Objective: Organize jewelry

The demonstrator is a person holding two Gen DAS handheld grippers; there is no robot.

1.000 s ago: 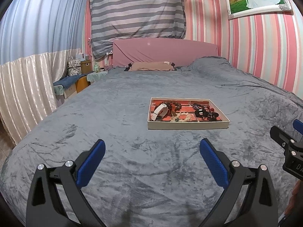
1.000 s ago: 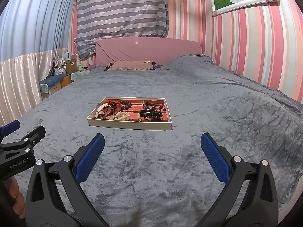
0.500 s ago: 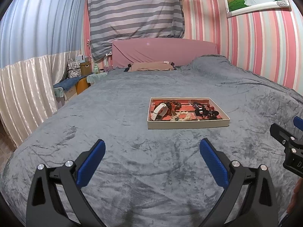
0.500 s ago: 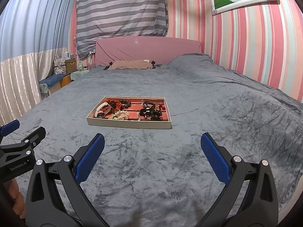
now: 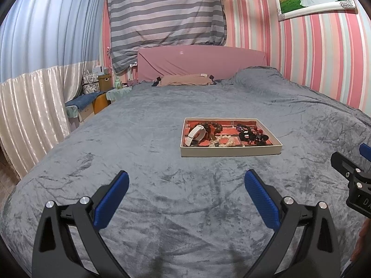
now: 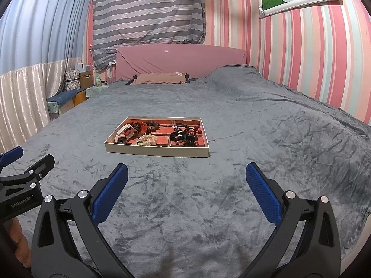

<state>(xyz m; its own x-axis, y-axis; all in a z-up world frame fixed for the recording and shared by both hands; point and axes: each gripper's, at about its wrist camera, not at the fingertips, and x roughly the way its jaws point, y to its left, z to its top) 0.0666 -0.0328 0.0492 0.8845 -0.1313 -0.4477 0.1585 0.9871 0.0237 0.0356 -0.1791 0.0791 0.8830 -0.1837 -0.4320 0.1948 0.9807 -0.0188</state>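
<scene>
A shallow cream tray [image 5: 231, 152] [image 6: 157, 152] with a red lining sits on the grey bedspread, ahead of both grippers. In it lie a white band [image 5: 196, 134] [image 6: 124, 132], dark brown beads [image 5: 214, 127] [image 6: 151, 125], a cream bead bracelet [image 5: 226, 141] [image 6: 148, 139] and a tangle of black jewelry [image 5: 252, 136] [image 6: 184, 136]. My left gripper [image 5: 186, 180] is open and empty, well short of the tray. My right gripper [image 6: 185, 172] is open and empty too, also short of it. Each gripper shows at the edge of the other's view.
The grey bedspread [image 5: 139, 139] covers a wide bed with a pink headboard [image 5: 201, 62] and a tan pillow [image 5: 185, 80]. A bedside table with boxes [image 5: 97, 85] stands at the left by the curtains. Striped walls lie behind and to the right.
Both grippers have crept slightly toward the tray; it looks a little nearer in both views. Nothing was picked up or released.
</scene>
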